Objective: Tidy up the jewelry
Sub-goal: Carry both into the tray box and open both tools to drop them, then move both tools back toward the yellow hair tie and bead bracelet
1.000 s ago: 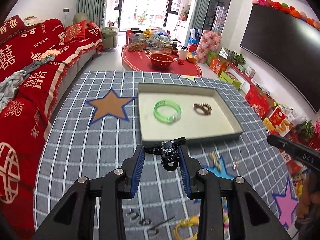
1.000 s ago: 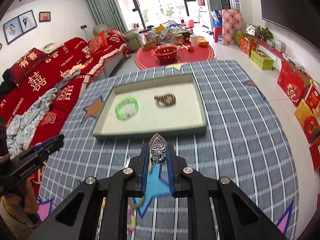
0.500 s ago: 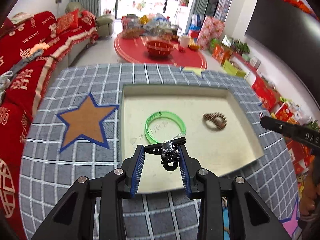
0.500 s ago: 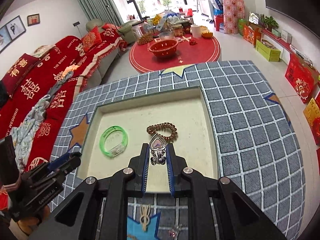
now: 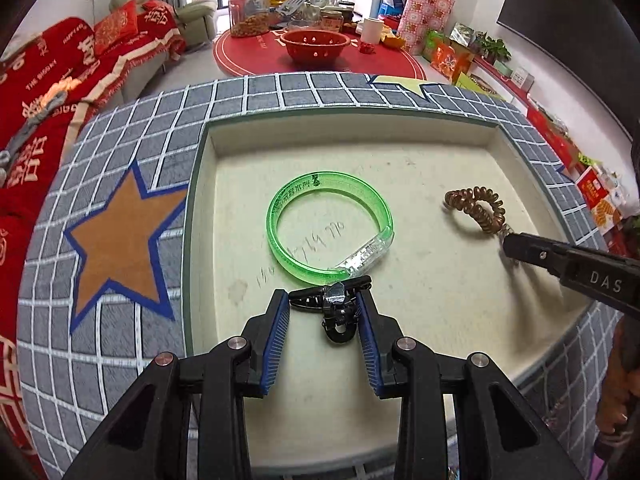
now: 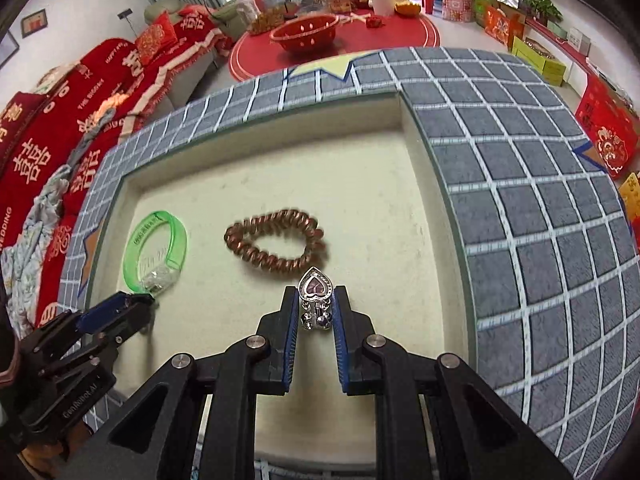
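A shallow cream tray [image 5: 352,126] [image 6: 416,120] sits on the grey checked table. In it lie a green bangle [image 5: 328,228] [image 6: 158,250] and a brown spiral band [image 5: 478,208] [image 6: 276,248]. My left gripper [image 5: 323,308] is shut on a black hair clip [image 5: 332,302], held across its blue pads just above the tray floor, near the bangle's clear section. My right gripper [image 6: 316,304] is shut on a silver heart-shaped clip [image 6: 316,292] with a purple stone, low over the tray just in front of the spiral band. Each gripper shows at the edge of the other's view.
The table cloth [image 5: 120,240] has orange and yellow star patches. A red-covered sofa [image 5: 48,80] runs along the left. Beyond the table a round red low table [image 5: 316,52] carries a red colander and jars. Boxes line the right wall.
Both grippers have moved forward and down, from over the table in front of the tray to low over the tray's inside. Each keeps its clip.
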`<move>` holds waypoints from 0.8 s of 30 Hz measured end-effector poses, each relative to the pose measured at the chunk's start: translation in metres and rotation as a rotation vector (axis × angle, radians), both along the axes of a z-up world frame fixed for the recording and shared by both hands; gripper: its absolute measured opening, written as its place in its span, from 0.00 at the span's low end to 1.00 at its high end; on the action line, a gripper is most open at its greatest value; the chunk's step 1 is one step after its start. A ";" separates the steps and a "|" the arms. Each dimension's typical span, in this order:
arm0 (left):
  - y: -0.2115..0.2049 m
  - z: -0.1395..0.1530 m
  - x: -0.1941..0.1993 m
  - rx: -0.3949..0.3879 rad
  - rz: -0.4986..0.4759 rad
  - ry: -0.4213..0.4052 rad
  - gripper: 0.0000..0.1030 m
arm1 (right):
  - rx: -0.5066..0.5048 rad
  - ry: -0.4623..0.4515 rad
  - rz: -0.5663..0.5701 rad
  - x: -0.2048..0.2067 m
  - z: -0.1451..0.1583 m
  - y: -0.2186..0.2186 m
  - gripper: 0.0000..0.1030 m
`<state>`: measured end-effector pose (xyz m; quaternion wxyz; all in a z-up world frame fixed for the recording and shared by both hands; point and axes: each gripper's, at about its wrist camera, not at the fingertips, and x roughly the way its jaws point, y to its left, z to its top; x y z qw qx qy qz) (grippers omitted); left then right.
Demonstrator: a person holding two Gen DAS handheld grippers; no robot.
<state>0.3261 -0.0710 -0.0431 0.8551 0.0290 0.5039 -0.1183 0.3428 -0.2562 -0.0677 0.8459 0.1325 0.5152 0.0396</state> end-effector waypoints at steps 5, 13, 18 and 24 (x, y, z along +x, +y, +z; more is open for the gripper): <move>-0.007 -0.001 0.009 0.057 0.014 -0.070 0.46 | -0.045 -0.028 -0.013 0.006 -0.001 0.000 0.18; -0.011 0.004 -0.001 0.116 0.024 -0.144 0.77 | -0.005 -0.050 -0.015 0.002 0.001 0.001 0.36; -0.010 0.017 -0.011 0.105 0.016 -0.183 0.77 | 0.035 -0.066 -0.031 0.002 0.006 -0.003 0.50; -0.002 0.040 -0.024 0.073 0.041 -0.222 0.77 | 0.115 -0.131 -0.065 -0.012 0.033 -0.012 0.61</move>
